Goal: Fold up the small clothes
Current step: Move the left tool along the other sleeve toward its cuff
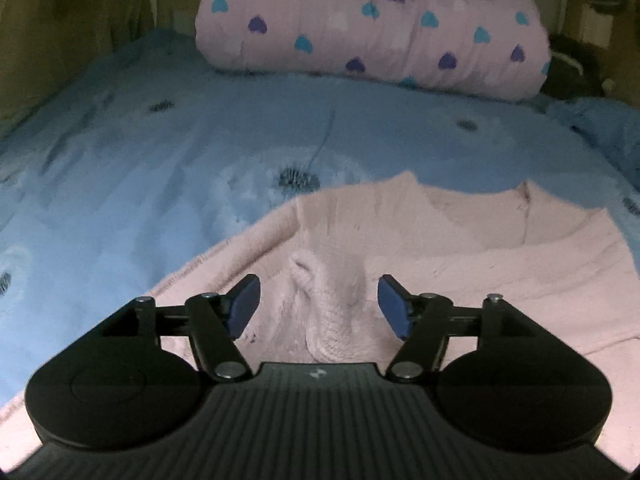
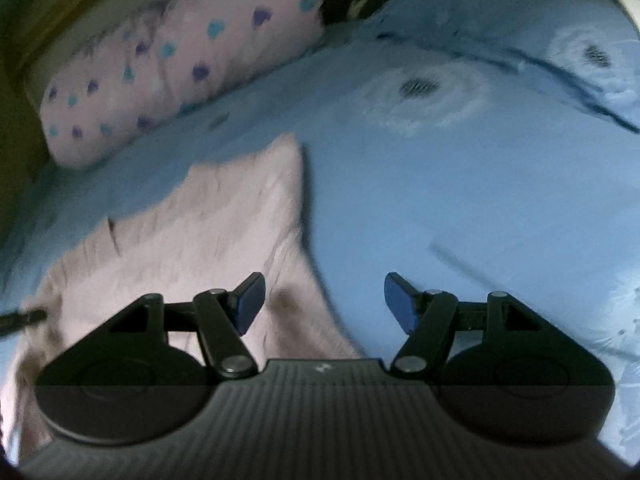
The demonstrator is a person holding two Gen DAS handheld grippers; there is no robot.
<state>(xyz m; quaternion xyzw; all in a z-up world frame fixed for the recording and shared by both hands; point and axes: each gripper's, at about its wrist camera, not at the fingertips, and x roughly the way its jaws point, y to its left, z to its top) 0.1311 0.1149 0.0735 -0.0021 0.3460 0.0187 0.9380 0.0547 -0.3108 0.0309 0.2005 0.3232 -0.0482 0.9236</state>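
Blue bedding with pale dandelion prints covers the bed [image 1: 168, 168], and on it lies the pink knit garment [image 1: 460, 272], spread mostly flat on the near part of the bed (fuzzy, a sweater by the look of it). One raised fold [image 1: 328, 304] bunches up between the fingers of the left gripper [image 1: 319, 304], whose jaws stand apart, pads clear of the cloth. The right gripper [image 2: 324, 302] hangs released over the garment's right edge, one finger above pink knit, the other above blue sheet. Beyond, a pink heart-patterned quilt roll [image 1: 372, 28] rests at the bed's far end.
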